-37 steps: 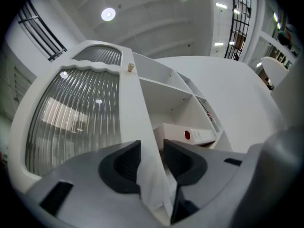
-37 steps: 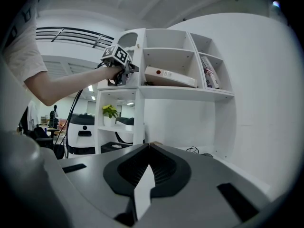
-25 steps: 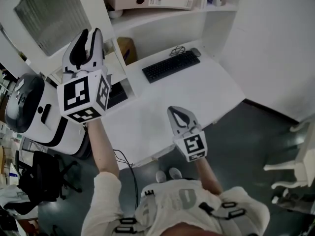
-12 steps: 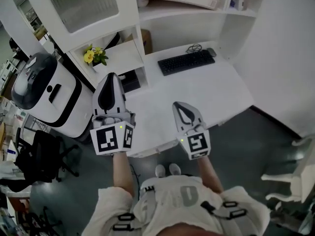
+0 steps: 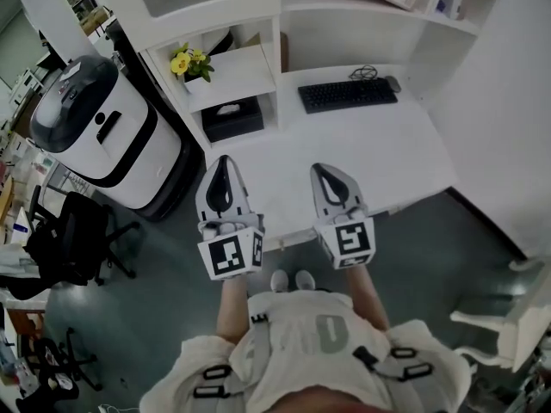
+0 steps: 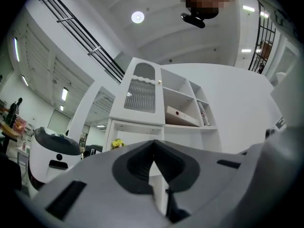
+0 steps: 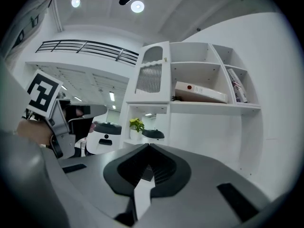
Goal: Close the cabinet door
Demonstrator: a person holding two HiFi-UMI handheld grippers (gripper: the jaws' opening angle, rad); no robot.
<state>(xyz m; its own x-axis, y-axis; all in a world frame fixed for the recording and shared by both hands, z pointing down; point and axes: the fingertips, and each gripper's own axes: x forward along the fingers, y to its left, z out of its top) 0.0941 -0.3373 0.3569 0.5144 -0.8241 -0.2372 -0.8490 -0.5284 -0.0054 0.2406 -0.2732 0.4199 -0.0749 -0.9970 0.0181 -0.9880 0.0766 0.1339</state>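
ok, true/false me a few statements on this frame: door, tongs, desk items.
1. The cabinet door is shut flush with its cabinet. True.
2. The left tongs grip the door. False: they have just closed on nothing, above the near edge of the desk.
3. A keyboard lies on the desk. True.
4. The right tongs are wide open. False: they are shut, with nothing between them.
5. The yellow flowers sit on the desk beside the keyboard. False: they stand in a shelf compartment below the door.
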